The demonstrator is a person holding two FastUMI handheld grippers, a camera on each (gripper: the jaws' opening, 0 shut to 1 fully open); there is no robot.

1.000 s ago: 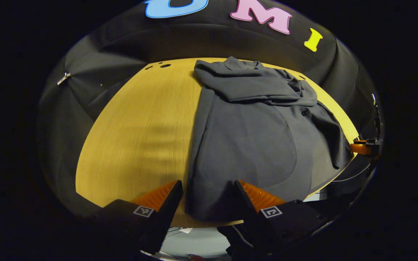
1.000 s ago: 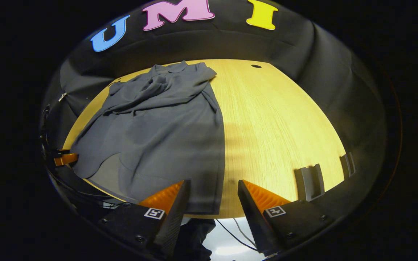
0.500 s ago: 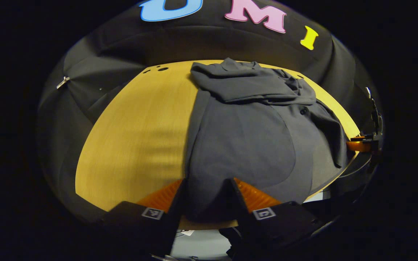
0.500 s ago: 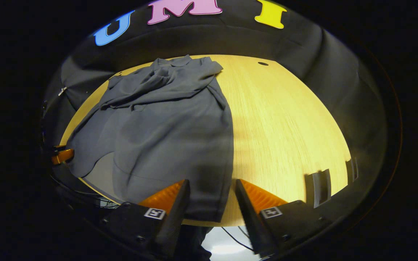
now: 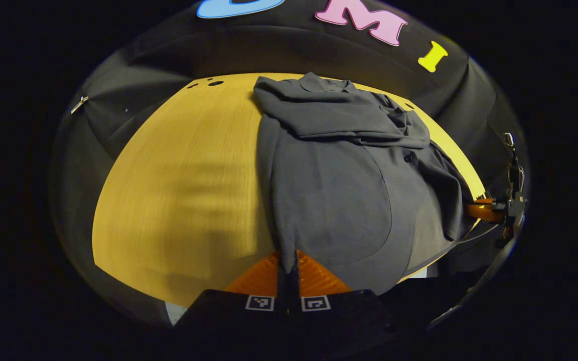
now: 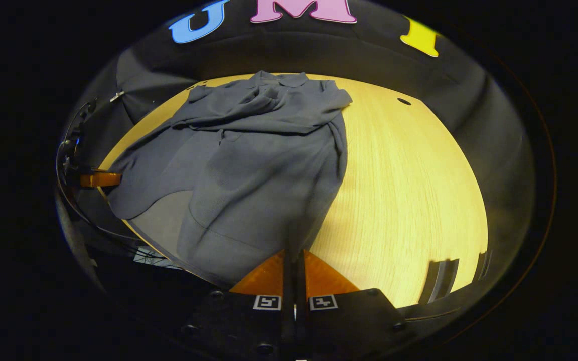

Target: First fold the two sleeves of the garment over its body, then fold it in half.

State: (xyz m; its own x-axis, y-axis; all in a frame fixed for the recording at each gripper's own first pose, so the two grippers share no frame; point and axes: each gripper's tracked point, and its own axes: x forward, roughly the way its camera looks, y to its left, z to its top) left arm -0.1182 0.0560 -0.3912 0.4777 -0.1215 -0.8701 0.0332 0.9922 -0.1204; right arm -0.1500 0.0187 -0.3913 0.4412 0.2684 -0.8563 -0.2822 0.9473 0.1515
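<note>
A dark grey shirt (image 5: 339, 190) lies lengthwise on the yellow wooden table (image 5: 178, 190), collar at the far end. Both sleeves (image 5: 334, 115) lie bunched across its upper body. In the left gripper view my left gripper (image 5: 288, 256) is shut on the near hem at the shirt's left corner, the cloth pinched between both fingers. In the right gripper view the shirt (image 6: 259, 165) spreads to the left, and my right gripper (image 6: 294, 253) is shut on its near right hem corner. Each view catches the other gripper at the table's near edge: right gripper (image 5: 484, 210), left gripper (image 6: 99, 179).
Bare tabletop (image 6: 404, 190) runs beside the shirt on both outer sides. Small round holes (image 5: 215, 83) mark the table's far end. Two dark slotted stands (image 6: 442, 286) sit at the near right edge. A metal clip (image 5: 79, 104) hangs on the black cloth wall.
Both grippers went from open around the hem corners to shut on them. The near hem now gathers into each pinch.
</note>
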